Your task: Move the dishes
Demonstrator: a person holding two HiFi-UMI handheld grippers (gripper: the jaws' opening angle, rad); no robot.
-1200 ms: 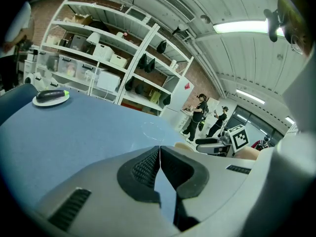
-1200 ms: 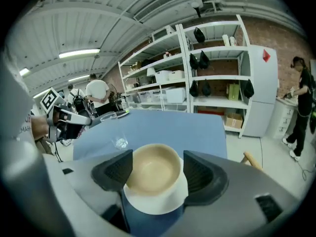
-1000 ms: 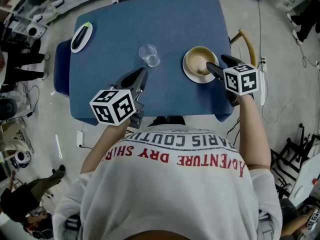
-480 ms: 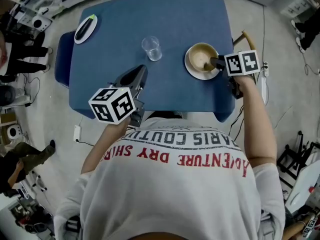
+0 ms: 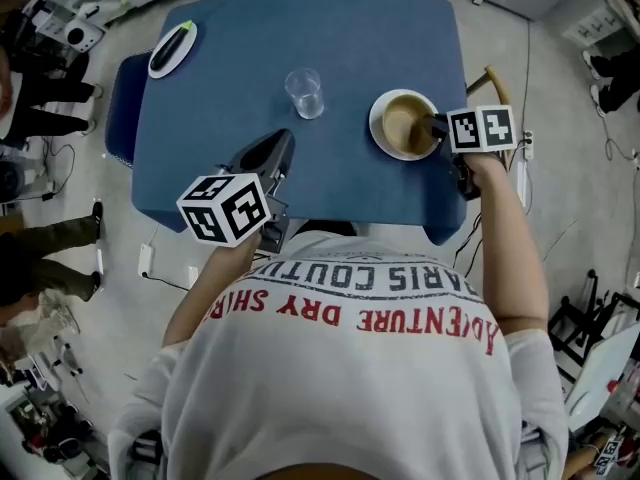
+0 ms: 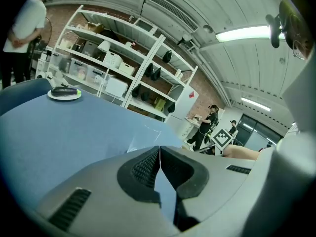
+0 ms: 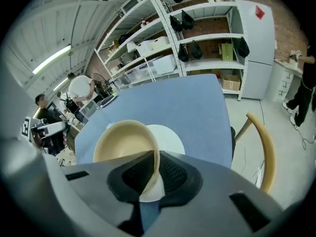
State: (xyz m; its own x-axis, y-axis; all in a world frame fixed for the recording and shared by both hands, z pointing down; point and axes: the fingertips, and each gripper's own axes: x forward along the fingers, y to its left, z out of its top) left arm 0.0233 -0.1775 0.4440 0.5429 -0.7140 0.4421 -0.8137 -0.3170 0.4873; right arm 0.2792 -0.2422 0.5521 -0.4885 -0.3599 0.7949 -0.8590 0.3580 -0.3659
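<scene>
— What is the left gripper (image 5: 283, 143) doing?
— It is hovering low, jaws pressing together on nothing.
— And the right gripper (image 5: 434, 126)?
— It is reaching further out, jaws pinching the bowl (image 7: 121, 141) rim.

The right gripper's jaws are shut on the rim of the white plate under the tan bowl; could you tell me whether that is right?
Not quite. The right gripper is shut on the rim of the tan bowl, not on the white plate under it. The right gripper view shows the bowl's thin wall pinched between the jaws, while the plate's rim lies free beyond them.
</scene>
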